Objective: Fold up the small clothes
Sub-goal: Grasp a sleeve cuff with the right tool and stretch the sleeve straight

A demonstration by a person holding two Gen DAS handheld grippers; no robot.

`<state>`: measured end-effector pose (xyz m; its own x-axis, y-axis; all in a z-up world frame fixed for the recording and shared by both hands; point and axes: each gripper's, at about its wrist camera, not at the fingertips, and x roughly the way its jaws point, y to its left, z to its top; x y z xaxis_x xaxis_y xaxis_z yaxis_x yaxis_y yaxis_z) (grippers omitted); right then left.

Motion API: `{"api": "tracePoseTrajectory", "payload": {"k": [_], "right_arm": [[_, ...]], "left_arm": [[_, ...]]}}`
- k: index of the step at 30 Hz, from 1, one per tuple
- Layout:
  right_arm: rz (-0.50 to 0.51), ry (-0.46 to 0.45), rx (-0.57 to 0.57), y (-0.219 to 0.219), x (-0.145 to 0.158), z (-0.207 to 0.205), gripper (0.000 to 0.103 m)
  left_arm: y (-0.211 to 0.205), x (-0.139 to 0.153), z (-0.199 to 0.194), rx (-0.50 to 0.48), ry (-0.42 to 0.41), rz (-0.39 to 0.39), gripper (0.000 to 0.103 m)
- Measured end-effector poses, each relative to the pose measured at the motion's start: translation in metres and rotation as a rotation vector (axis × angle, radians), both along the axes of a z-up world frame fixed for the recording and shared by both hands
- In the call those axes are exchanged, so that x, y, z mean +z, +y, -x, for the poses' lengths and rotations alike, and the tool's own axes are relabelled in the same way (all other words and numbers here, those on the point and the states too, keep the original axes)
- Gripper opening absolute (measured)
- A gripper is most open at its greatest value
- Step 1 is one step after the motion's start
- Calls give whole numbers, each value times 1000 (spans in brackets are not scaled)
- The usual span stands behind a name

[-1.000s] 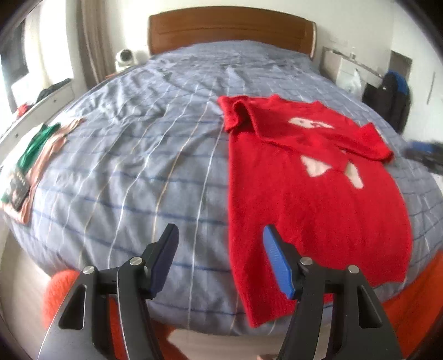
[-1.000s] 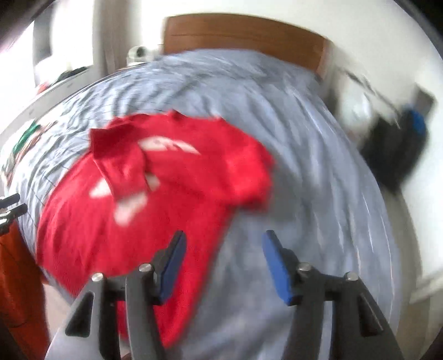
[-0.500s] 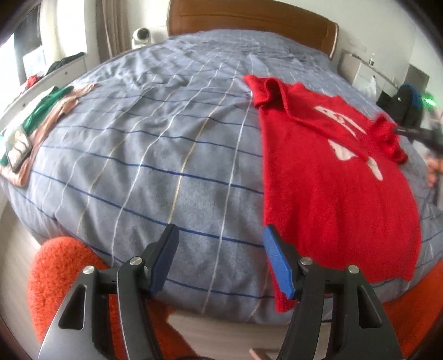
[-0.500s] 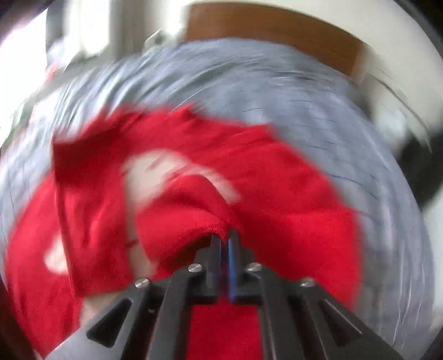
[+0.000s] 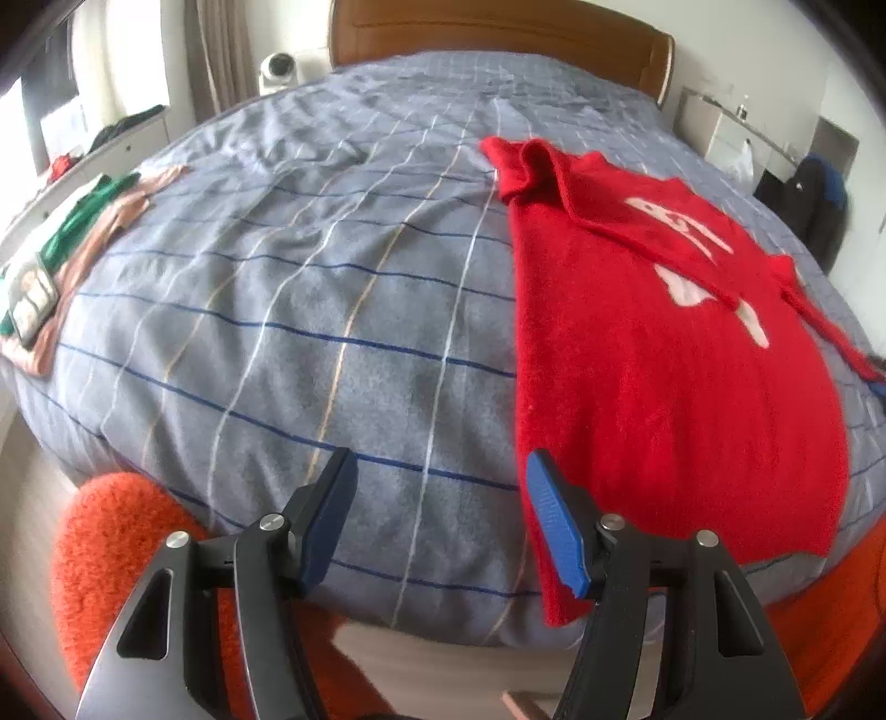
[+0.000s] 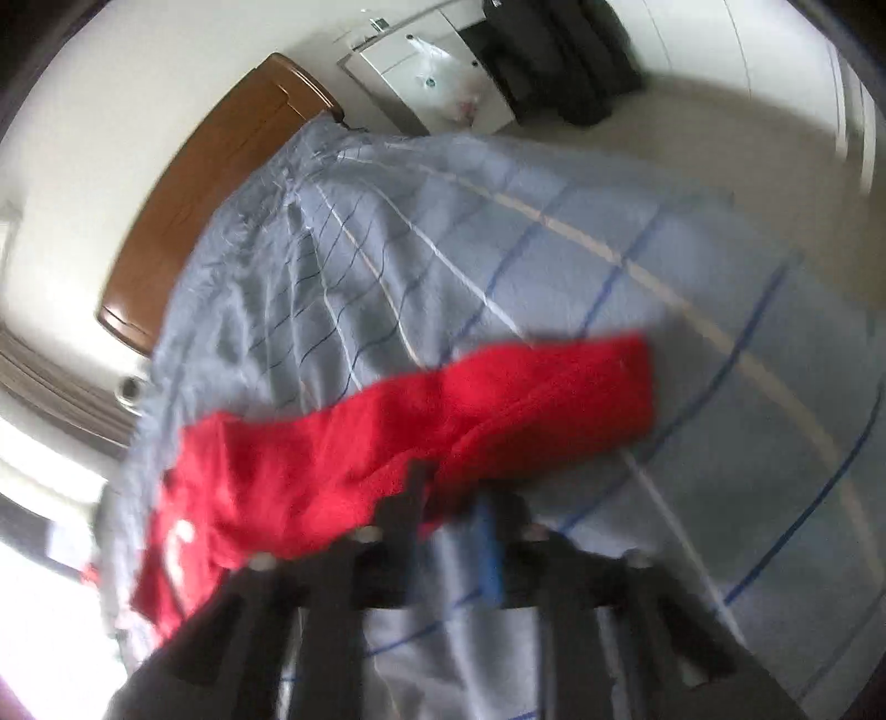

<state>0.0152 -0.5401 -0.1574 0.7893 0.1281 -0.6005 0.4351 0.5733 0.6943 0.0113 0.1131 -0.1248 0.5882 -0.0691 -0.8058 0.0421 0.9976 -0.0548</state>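
Note:
A red sweater (image 5: 664, 343) with white marks lies on the grey checked bed (image 5: 310, 310), right of middle, its left sleeve folded in near the collar. My left gripper (image 5: 443, 520) is open and empty above the bed's near edge, its right finger beside the sweater's lower left hem. In the blurred right wrist view the sweater's right sleeve (image 6: 498, 399) stretches out across the bed. My right gripper (image 6: 451, 520) sits at the sleeve's near edge with its jaws a small gap apart; the blur hides whether cloth is between them.
Folded green and pink clothes (image 5: 72, 249) lie at the bed's left edge. An orange fuzzy rug (image 5: 116, 548) lies below the bed's near edge. A wooden headboard (image 5: 498, 27) stands at the far end, a white cabinet (image 5: 736, 133) and dark bags (image 5: 819, 210) at the right.
The right gripper shut on the right sleeve, swung it outward and rolled over; its jaws now stand slightly apart. The left gripper edged closer to the bed's near edge, still open.

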Motion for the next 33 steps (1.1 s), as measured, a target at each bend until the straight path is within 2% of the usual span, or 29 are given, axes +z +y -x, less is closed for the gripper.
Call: {"api": "tracePoseTrajectory", "payload": {"k": [2,4,8,9,11,12,13,15,18,22,23,27,28,29,31,33], "right_arm": [[-49,-77,-10,-1,-1,9,56],[-113,-131,-61,-5,-4,13,62],[-234,-148,-149,-22,-16,17,62],[-255,-146,-166,-25,-19,16,60],[-267,-117,-178,-31,-21,14,46],[-240,-90,-173,-31,-17,11,38],[-159,-31,-174,-31,-12,9,7],[-18,44,-170,-30,-2,9,4],[115,112,-171,-30,-1,16,4],[193,139,-142,-25,-4,16,4],[202,135,-135,-23,-4,14,9],[258,140,-141,-15,4,28,19],[296,144,-170,-11,9,37,30],[322,145,-203,-10,15,50,50],[358,127,-291,-5,25,73,73],[384,107,-347,-1,33,94,75]], "left_arm": [[0,0,2,1,-1,-7,66],[0,-1,2,0,2,-12,66],[-2,-1,1,-4,0,-19,66],[-2,-2,1,-4,0,-20,66],[-2,-2,1,-1,3,-18,66],[-1,-2,1,3,6,-15,66],[0,-3,0,6,8,-11,66],[3,-3,0,14,11,-2,66],[4,-4,-1,19,13,5,66],[2,-5,-2,16,18,-10,66],[1,-4,-2,15,16,-13,66],[0,-1,1,12,4,-17,67],[0,0,2,12,2,-17,68],[0,0,3,11,0,-17,69],[0,2,3,8,-1,-17,69],[0,2,3,8,1,-16,69]]}}
